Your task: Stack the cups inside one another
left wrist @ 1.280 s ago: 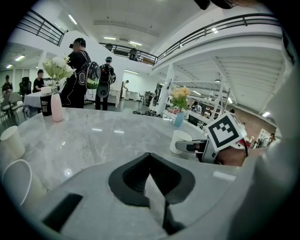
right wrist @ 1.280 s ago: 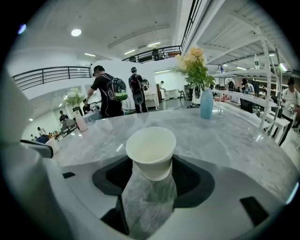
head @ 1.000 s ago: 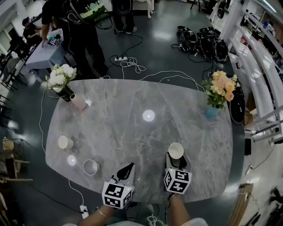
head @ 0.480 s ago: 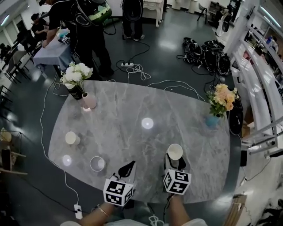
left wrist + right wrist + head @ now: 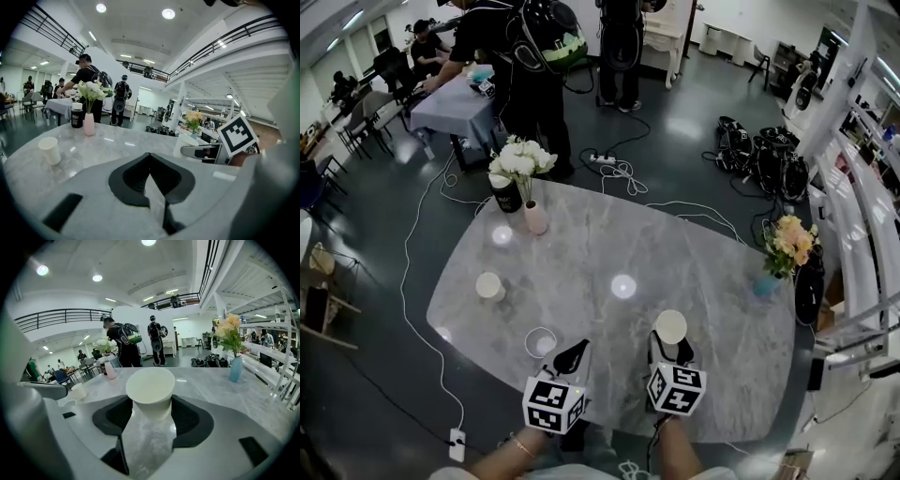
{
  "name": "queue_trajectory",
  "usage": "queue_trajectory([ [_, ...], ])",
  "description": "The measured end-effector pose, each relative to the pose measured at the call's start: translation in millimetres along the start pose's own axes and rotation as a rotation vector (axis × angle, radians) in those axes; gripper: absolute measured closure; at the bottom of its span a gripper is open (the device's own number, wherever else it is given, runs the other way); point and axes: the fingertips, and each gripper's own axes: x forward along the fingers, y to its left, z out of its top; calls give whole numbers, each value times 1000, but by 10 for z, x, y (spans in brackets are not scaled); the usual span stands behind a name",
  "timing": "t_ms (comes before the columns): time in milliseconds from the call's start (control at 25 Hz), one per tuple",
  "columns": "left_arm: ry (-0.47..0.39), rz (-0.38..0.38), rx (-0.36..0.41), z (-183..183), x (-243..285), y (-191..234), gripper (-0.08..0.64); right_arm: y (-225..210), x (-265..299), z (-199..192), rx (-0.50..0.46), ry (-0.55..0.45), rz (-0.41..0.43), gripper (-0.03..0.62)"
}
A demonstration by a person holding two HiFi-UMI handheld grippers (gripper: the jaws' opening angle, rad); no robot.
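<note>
Right gripper (image 5: 151, 405) — jaws narrowed onto both sides of a white paper cup (image 5: 151, 385), which stands upright between them, mouth up. From the head view the jaws hide the cup's base, so we cannot tell whether it touches the marble table (image 5: 712, 281).

Left gripper (image 5: 149, 156) — jaws closed tip to tip with nothing between them. It is just beside the right gripper, on its left, over the table's near edge.

Second cup (image 5: 489, 286) is upright, well ahead and to the left of the left gripper.

Third cup (image 5: 541, 342) lies near the left gripper's tips, slightly to their left. Only a pale ring shows from above, and we cannot tell whether it stands or lies. It is out of sight in the left gripper view.

Pink vase (image 5: 534, 217) and dark vase of white flowers (image 5: 504, 197) are far ahead-left of both grippers, just beside each other.

Blue vase (image 5: 765, 285) holds peach flowers and stands ahead-right of the right gripper, near the table's edge.

People (image 5: 502, 56) stand beyond the table, cut off at the top edge.
</note>
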Motion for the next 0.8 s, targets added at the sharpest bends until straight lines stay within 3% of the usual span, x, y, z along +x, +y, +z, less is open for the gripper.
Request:
queue_trajectory([
  [800, -126, 304, -104, 31, -1259, 1110, 563, 1892, 45, 124, -170, 0, 330, 356],
])
